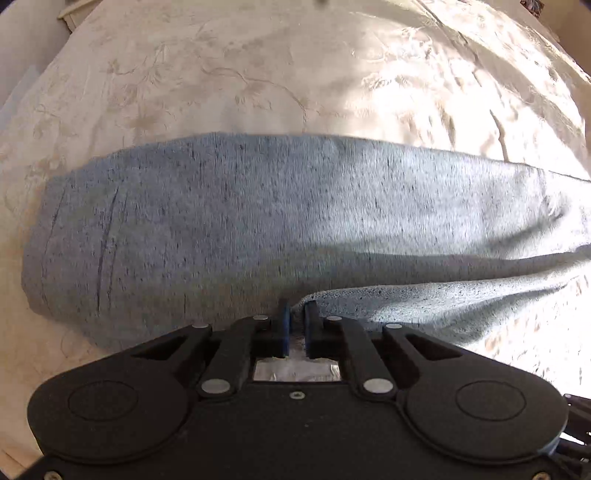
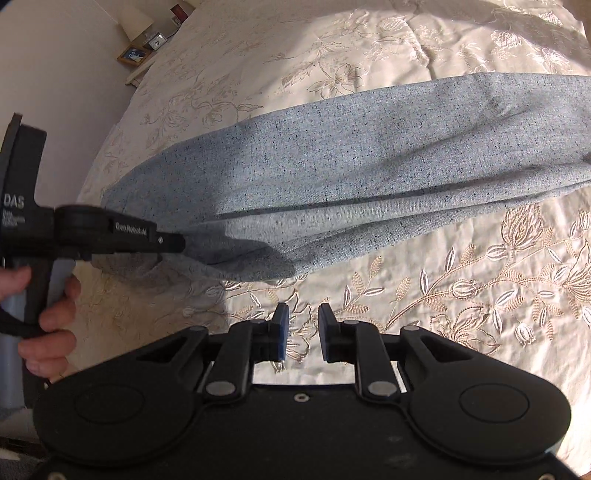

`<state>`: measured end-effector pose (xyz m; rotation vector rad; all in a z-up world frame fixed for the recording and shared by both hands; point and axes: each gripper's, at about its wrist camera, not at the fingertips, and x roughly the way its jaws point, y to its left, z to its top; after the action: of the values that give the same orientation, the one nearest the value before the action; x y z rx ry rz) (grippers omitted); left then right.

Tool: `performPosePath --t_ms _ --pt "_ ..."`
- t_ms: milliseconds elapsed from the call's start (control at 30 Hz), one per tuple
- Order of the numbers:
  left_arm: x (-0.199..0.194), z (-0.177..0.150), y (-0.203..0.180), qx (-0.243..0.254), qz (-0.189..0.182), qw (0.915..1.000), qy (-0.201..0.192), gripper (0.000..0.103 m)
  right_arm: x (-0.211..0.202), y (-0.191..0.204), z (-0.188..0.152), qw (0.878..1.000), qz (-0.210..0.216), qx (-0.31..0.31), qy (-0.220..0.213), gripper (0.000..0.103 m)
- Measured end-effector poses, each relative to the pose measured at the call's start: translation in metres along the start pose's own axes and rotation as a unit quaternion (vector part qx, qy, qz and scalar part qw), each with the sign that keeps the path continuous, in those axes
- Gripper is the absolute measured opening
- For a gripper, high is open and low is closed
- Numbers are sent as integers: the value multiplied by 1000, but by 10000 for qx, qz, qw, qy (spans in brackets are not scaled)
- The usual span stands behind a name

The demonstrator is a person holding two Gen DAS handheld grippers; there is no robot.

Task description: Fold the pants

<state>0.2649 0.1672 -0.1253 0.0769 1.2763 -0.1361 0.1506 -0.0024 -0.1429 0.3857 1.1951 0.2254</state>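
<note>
On bedspread (image 2: pixel 369 48), grey pants (image 2: pixel 332 177) lying crosswise, left tongs (image 1: pixel 296 314) pinching near edge, right tongs (image 2: pixel 302 317) agape, empty.

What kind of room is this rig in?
Most likely a bedroom: the pants lie on an embroidered bedspread, and beside the bed stand a lamp, a small clock and a framed picture.
</note>
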Motion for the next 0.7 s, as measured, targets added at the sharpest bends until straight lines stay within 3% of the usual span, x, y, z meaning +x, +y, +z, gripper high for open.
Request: performPosePath --t_ms 133,267,467,633,667,700 --pt "5 11 -12 380 171 9991 -5 10 17 2 12 9993 161 348 4 29" --pt "2 6 -15 449 177 9988 -14 10 28 -6 23 9921 369 1196 -50 31" --pt "-2 4 -11 509 145 9986 -39 10 39 -25 35 9677 469 2477 22 38" --pt "-6 5 -8 489 78 9987 -71 10 51 -37 37 9488 625 3092 171 37" --pt "-8 3 -9 510 51 9987 -76 10 54 -37 38 9478 610 3122 223 28" --pt "-11 1 -9 538 1 9985 -64 10 57 -37 37 9483 610 3099 313 3"
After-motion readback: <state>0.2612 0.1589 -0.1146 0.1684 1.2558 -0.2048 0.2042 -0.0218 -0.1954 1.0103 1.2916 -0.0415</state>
